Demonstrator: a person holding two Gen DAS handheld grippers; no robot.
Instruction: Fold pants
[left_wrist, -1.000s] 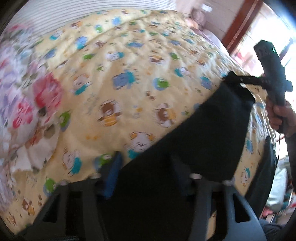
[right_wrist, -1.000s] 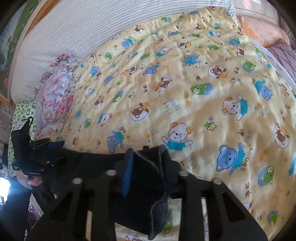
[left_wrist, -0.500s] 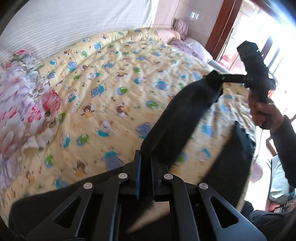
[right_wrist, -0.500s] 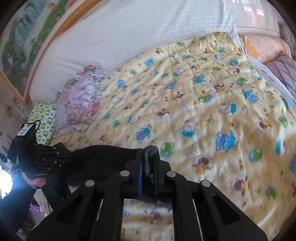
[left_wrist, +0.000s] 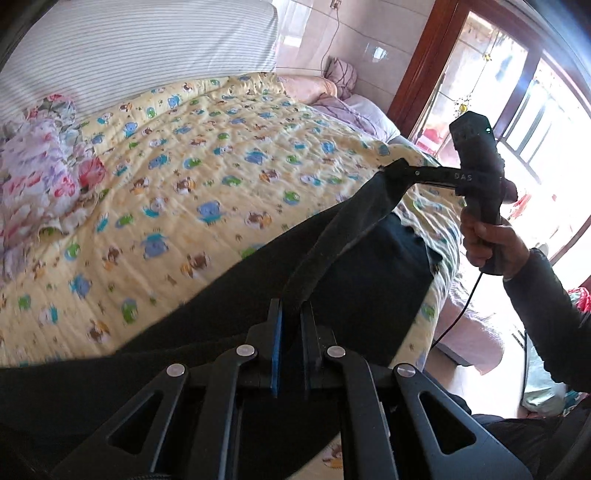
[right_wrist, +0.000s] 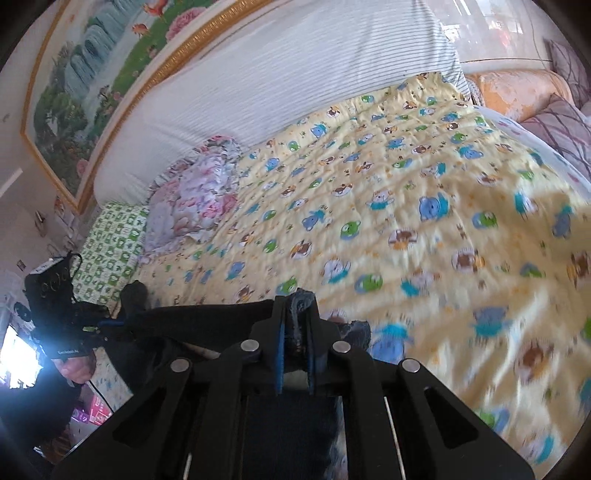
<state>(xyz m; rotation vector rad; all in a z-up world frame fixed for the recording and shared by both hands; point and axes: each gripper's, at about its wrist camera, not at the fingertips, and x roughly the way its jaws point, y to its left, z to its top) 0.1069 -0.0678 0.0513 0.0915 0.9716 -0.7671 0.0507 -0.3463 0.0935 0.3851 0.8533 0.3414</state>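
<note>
The yellow cartoon-print quilt (left_wrist: 229, 192) covers the bed. The dark pants (left_wrist: 351, 229) hang above its near edge, soft and limp; grip at hems or waistband. Left gripper (left_wrist: 291, 325) and right gripper (right_wrist: 295, 325) are clamped on the fabric edge.

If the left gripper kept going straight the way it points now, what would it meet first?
Probably the yellow cartoon-print quilt on the bed. The left gripper, clamping the dark pants, points downward over it; depth is unclear.
</note>
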